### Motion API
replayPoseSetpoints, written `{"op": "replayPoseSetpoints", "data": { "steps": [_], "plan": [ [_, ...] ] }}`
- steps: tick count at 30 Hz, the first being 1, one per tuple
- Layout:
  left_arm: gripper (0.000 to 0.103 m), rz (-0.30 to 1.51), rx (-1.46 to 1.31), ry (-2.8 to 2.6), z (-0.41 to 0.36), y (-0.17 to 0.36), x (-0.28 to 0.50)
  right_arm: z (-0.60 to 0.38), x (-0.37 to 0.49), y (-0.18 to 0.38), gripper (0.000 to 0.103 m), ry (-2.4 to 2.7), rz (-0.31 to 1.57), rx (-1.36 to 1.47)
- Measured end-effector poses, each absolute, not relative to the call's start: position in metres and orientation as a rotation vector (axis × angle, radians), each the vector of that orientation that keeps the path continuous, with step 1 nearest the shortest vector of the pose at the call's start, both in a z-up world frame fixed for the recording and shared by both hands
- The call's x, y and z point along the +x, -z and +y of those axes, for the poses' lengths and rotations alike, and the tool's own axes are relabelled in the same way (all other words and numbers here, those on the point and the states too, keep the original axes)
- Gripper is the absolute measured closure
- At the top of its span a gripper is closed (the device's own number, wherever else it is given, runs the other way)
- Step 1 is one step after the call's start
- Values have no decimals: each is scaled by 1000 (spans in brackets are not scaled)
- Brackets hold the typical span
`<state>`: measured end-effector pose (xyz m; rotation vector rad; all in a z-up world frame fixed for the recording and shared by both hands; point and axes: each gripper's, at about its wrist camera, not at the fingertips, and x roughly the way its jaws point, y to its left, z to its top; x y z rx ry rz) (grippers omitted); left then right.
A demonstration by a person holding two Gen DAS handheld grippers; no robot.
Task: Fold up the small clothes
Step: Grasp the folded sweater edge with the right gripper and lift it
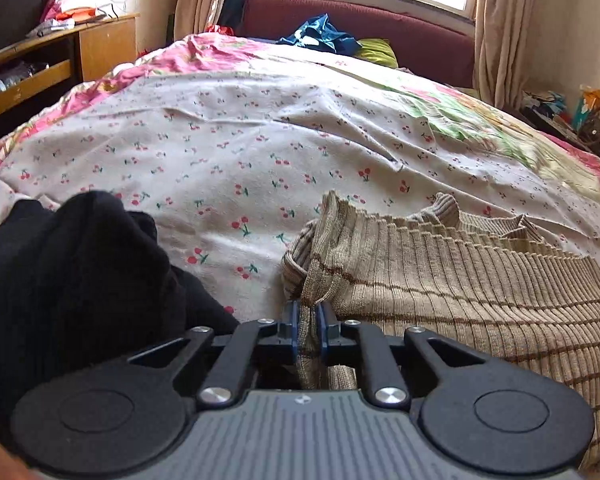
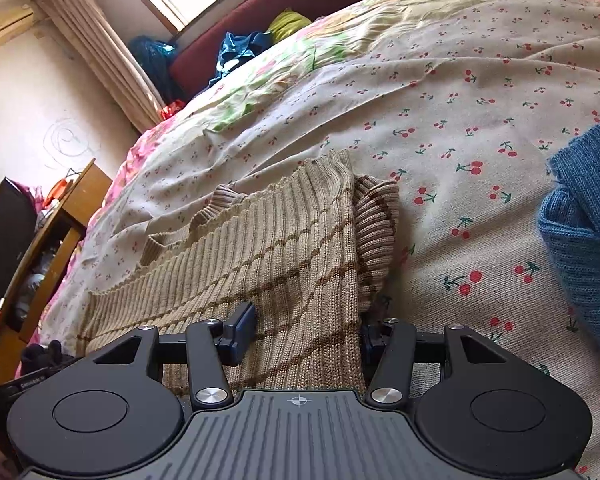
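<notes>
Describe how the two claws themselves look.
Both look alike: the left claw and right claw have black linkage arms with silver pivot screws, two round black discs, a grey ribbed centre plate bearing a small crosshair mark, and dark blue finger pads.

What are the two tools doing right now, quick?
Left tool: closed, pinching the edge of the tan sweater.
Right tool: open, its fingers either side of the sweater's edge, not gripping it.

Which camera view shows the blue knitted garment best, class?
The right wrist view: the blue knitted garment lies at its right edge on the cherry-print bedsheet, its knit clearly visible though partly cut off. The left wrist view does not show it.
</notes>
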<state>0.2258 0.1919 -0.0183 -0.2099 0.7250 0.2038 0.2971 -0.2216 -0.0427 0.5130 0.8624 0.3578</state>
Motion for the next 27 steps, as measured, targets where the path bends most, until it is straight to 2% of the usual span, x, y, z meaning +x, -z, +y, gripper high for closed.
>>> {"op": "replayPoseSetpoints", "data": {
  "steps": [2,5,7,10,14,19,27],
  "plan": [
    [74,663,-121,-238,179,6,220,-227,299,43,53,-358,869,557],
    [71,547,56,-270,151,-13,201,-234,300,45,55,-360,870,584],
    [65,481,141,-269,134,-21,190,-238,298,46,55,-368,864,603],
    [63,431,216,-246,115,-30,179,-241,292,44,55,-362,855,613],
    [61,504,114,-50,92,-22,181,-252,276,35,53,-330,822,588],
    [61,672,21,116,58,25,205,-266,271,51,50,-339,876,633],
    [60,680,-101,115,67,40,206,-266,290,78,51,-438,849,819]
  ]
}}
